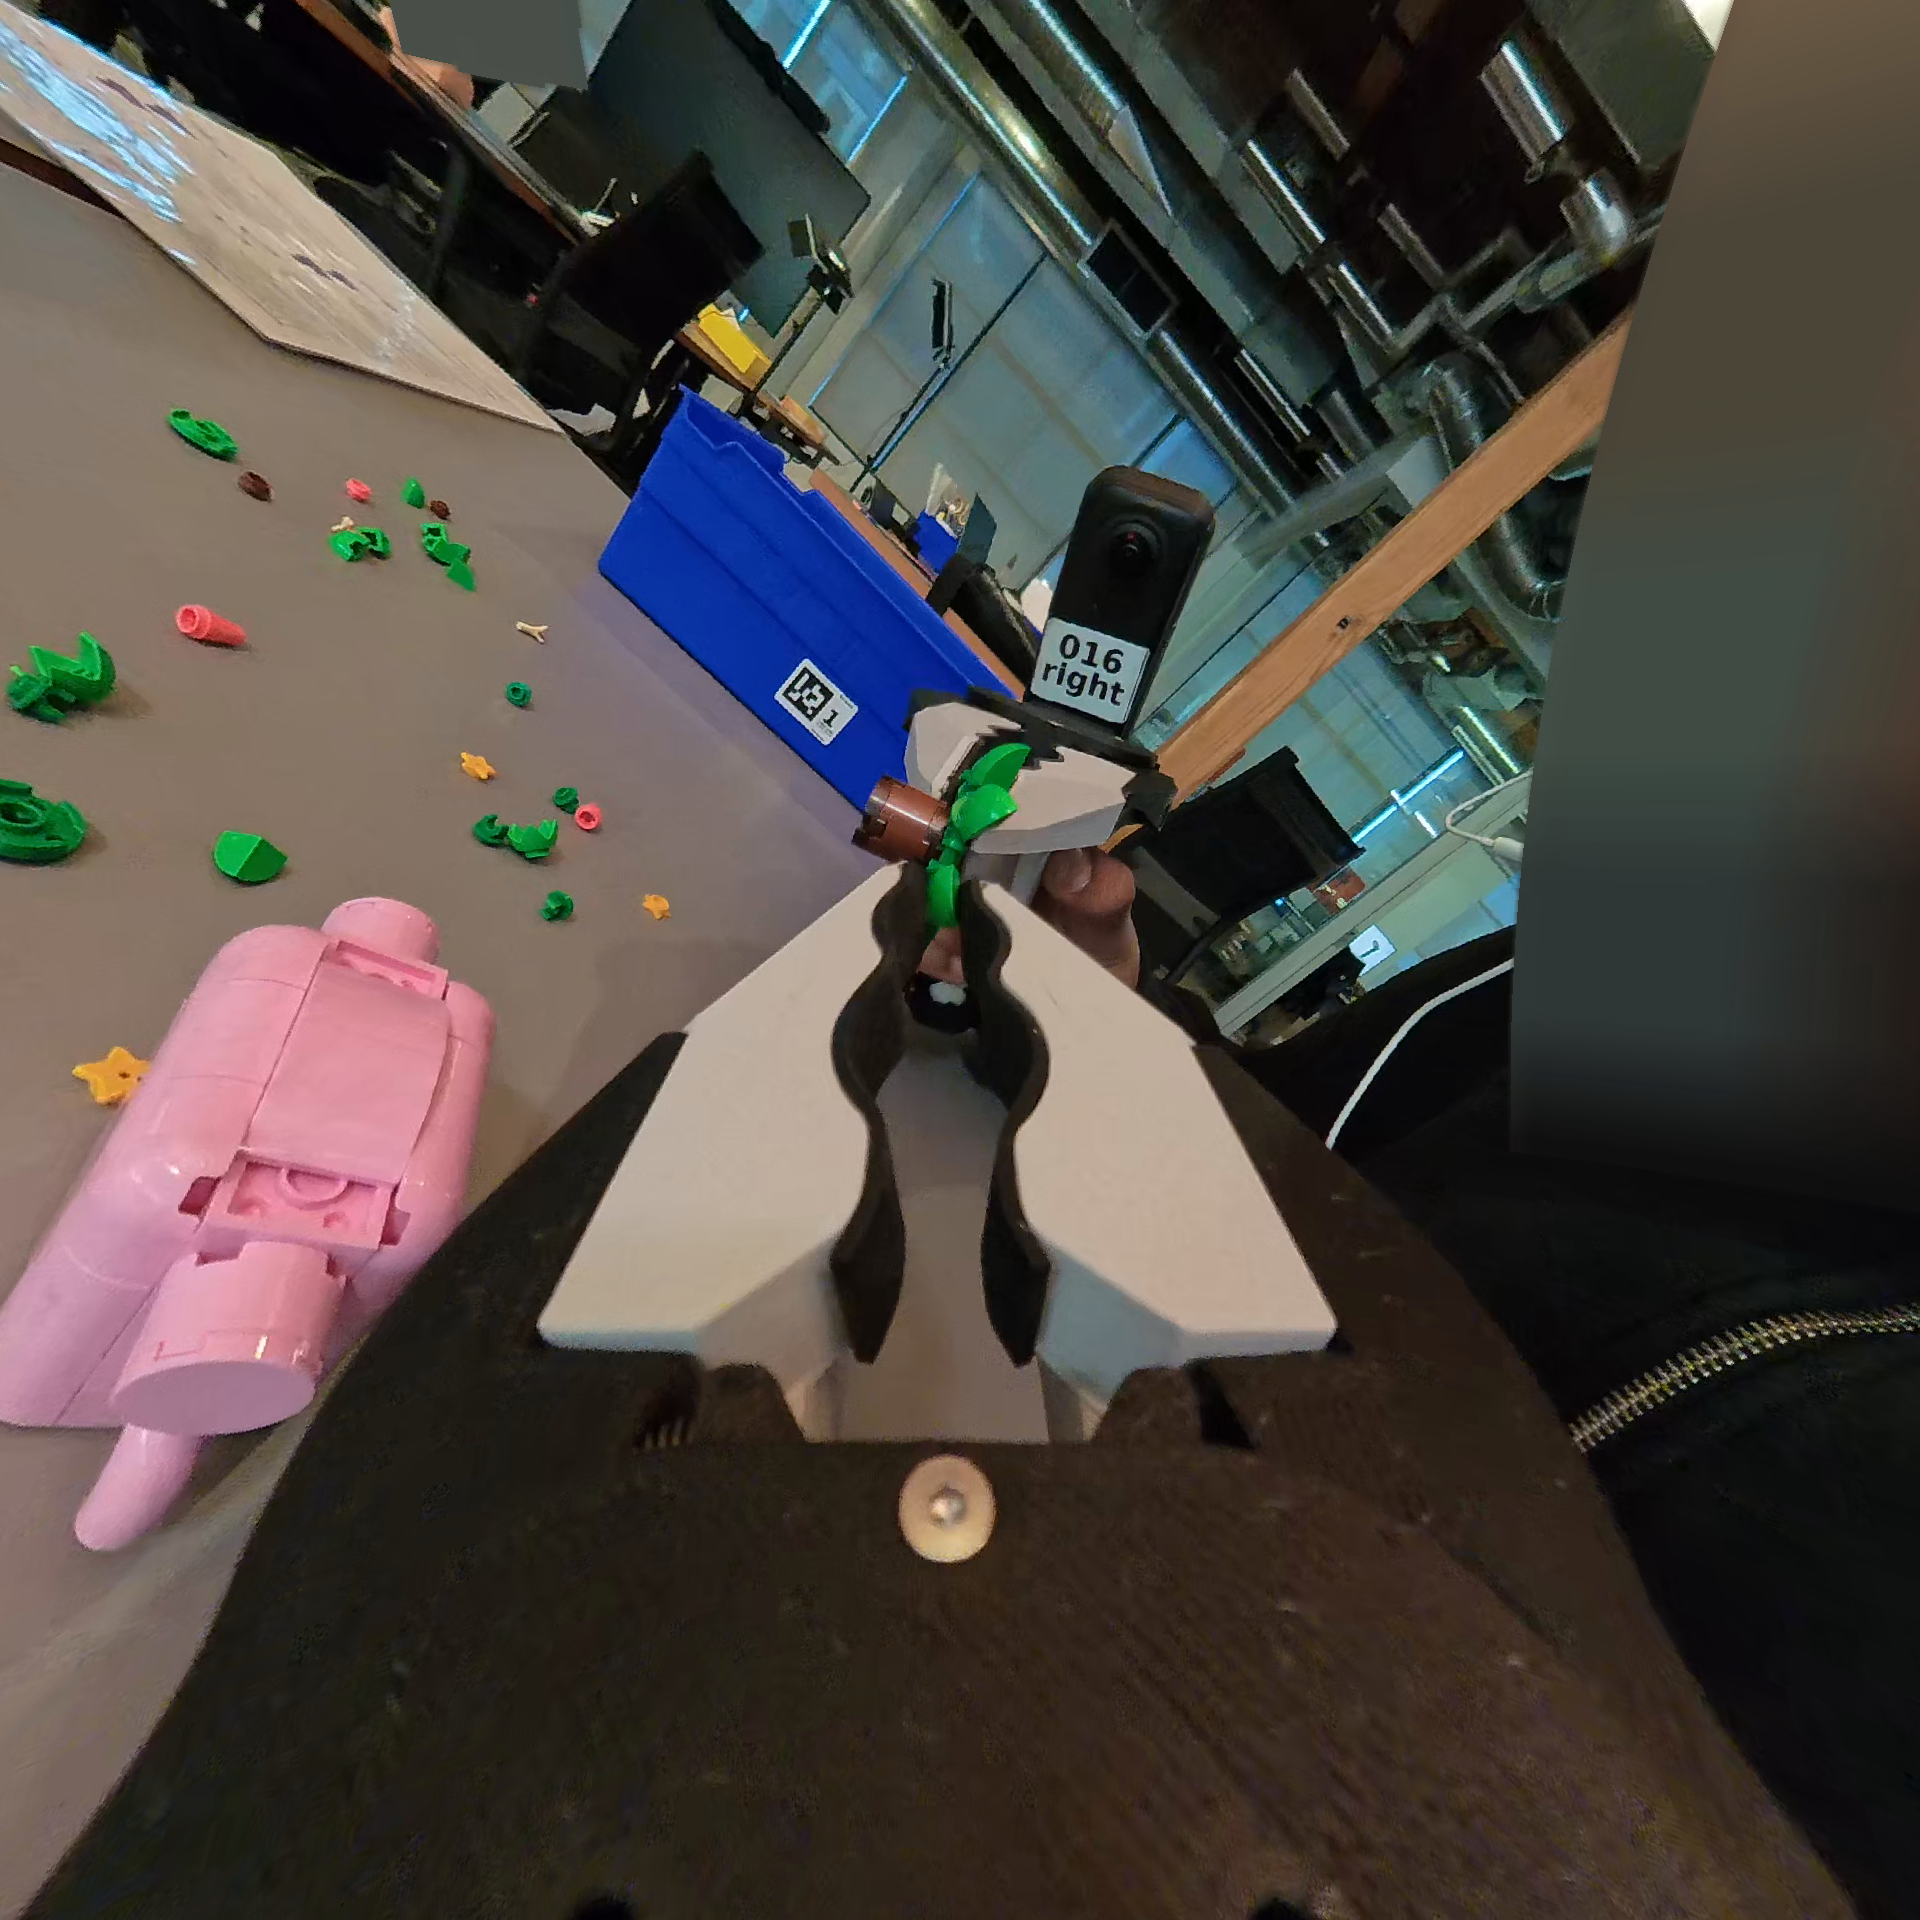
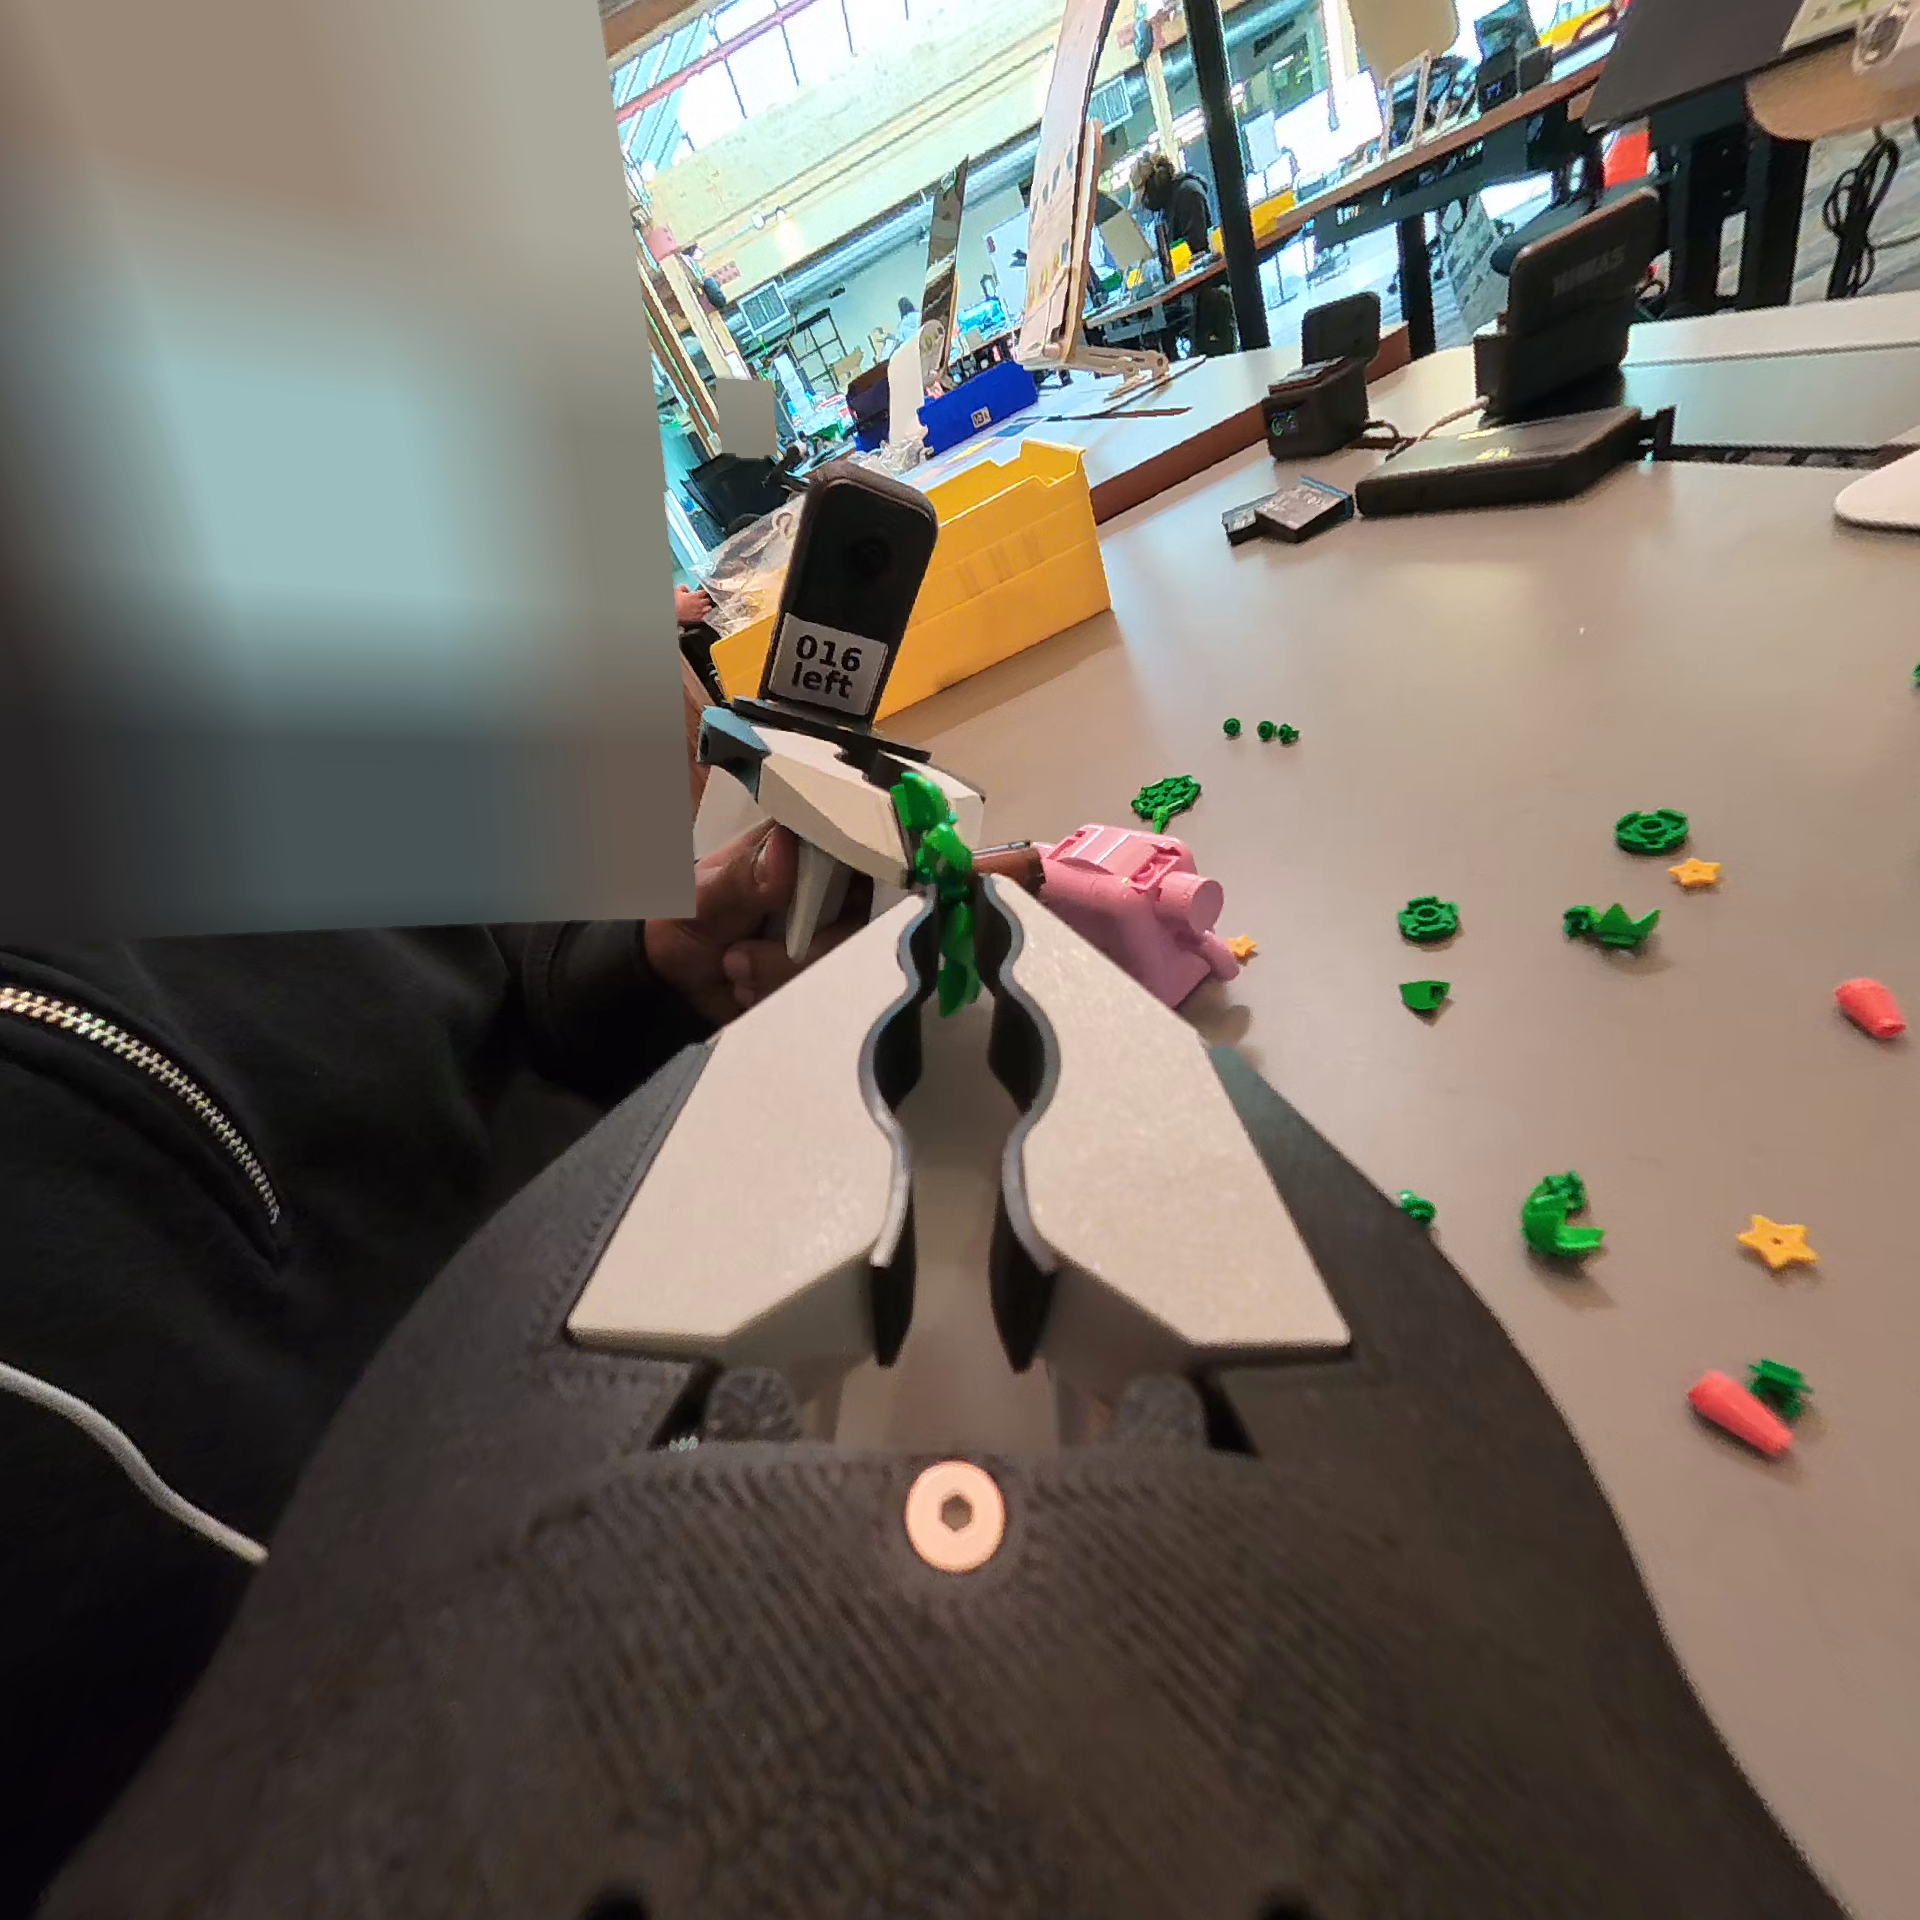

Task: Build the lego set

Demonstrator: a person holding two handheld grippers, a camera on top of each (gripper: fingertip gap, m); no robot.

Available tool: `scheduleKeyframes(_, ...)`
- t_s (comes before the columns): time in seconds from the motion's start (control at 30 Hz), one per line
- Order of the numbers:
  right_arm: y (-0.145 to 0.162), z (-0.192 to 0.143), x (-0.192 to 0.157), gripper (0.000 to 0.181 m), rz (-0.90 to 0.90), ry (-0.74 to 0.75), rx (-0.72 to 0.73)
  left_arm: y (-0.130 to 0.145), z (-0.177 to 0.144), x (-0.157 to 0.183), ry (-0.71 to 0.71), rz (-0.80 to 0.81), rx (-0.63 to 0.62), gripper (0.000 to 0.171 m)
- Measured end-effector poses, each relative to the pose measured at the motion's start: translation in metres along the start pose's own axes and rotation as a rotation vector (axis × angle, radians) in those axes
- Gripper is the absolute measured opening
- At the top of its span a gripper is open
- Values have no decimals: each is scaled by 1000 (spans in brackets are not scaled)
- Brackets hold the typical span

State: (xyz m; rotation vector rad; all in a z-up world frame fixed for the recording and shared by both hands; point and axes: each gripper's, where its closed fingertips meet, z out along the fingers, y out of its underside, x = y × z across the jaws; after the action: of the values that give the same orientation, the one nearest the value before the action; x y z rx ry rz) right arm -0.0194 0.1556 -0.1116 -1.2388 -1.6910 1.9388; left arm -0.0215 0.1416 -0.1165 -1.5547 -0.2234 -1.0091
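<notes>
While both claws pinch the leafy stem [image 1: 961,831], only the left wrist view shows its brown cap [image 1: 902,818].

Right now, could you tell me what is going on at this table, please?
A person is building a Lego set with a hand-held gripper in each hand. The left hand-held gripper and the right hand-held gripper meet in the air above the table, both closed on a small green leafy stem with a brown round piece at one end. The pink assembly lies on its side on the table, with loose green, yellow and pink pieces scattered around it.
</notes>
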Motion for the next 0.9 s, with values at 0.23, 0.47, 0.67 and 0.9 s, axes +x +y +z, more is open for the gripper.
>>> scheduleKeyframes(0.23,6,0,2,3,30,-4,-35,3,1,-3,-14,-6,-12,3)
scheduleKeyframes(0.47,11,2,3,3,62,-19,-44,1,0,-3,-30,21,-14,3)
scheduleKeyframes(0.67,21,4,4,3,40,-22,-102,11,-2,-7,-60,36,-80,3)
scheduleKeyframes(0.9,36,1,6,3,52,-30,-173,28,0,-16,-117,68,-179,3)
